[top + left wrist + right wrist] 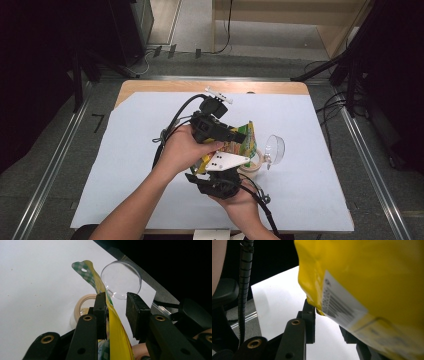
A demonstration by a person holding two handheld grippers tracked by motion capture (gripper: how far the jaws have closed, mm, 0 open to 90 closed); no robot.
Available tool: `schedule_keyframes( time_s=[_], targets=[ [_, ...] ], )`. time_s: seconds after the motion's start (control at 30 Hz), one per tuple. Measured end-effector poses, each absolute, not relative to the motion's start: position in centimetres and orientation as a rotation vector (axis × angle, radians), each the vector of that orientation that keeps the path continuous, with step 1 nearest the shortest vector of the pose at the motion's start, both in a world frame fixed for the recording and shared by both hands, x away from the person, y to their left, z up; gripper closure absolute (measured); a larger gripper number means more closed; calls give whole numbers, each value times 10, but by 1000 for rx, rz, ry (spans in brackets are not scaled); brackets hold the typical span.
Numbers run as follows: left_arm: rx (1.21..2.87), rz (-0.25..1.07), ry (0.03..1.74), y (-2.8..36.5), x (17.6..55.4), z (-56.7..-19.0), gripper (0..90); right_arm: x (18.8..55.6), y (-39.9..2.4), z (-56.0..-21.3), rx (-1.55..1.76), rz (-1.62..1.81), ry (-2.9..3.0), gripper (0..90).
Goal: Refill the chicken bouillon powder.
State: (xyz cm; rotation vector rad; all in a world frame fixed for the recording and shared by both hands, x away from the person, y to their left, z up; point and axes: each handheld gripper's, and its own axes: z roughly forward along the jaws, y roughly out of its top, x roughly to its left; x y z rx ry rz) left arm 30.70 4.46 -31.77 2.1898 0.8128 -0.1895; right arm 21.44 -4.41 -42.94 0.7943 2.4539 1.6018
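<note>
1. High view: both hands meet over the middle of the white sheet [125, 165]. The left gripper [239, 136] and right gripper [220, 172] both sit at a yellow-green packet [243, 145], held above a small tan cup [252, 167].
2. Clear plastic lid [274, 149] lies on the sheet just right of the cup, tilted.
3. Left gripper view: left gripper [117, 312] has the packet [115, 335] edge-on between its jaws. The packet lies against the left pad; the right pad stands clear of it, so no clamp is seen. Jaws fairly narrow.
4. This view alone gives the packet's green-checked top with hang hole, the cup [83, 307] under it, and the lid [121, 280] behind.
5. Right gripper view: the packet's [372, 277] yellow face with a barcode label sits close to the lens, a detail unseen from above.
6. Right gripper [327, 312]: a packet corner sits at the left pad; the right pad is covered by the packet. Cannot tell whether it grips.
</note>
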Motion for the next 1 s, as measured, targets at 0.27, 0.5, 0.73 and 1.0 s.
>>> schedule_keyframes(
  time_s=[0.27, 0.5, 0.73, 1.0],
  targets=[
    [2182, -198, 823, 45, 307, -318, 712, 214, -44, -429, 796, 1600, 2456, 708],
    [2178, -205, 825, 45, 308, -318, 710, 214, -44, -429, 795, 1598, 2457, 711],
    [2167, -225, 841, 48, 311, -319, 719, 214, -44, -428, 795, 1597, 2458, 711],
    [2165, -217, 847, 49, 312, -320, 719, 215, -44, -427, 782, 1589, 2453, 708]
  ],
)
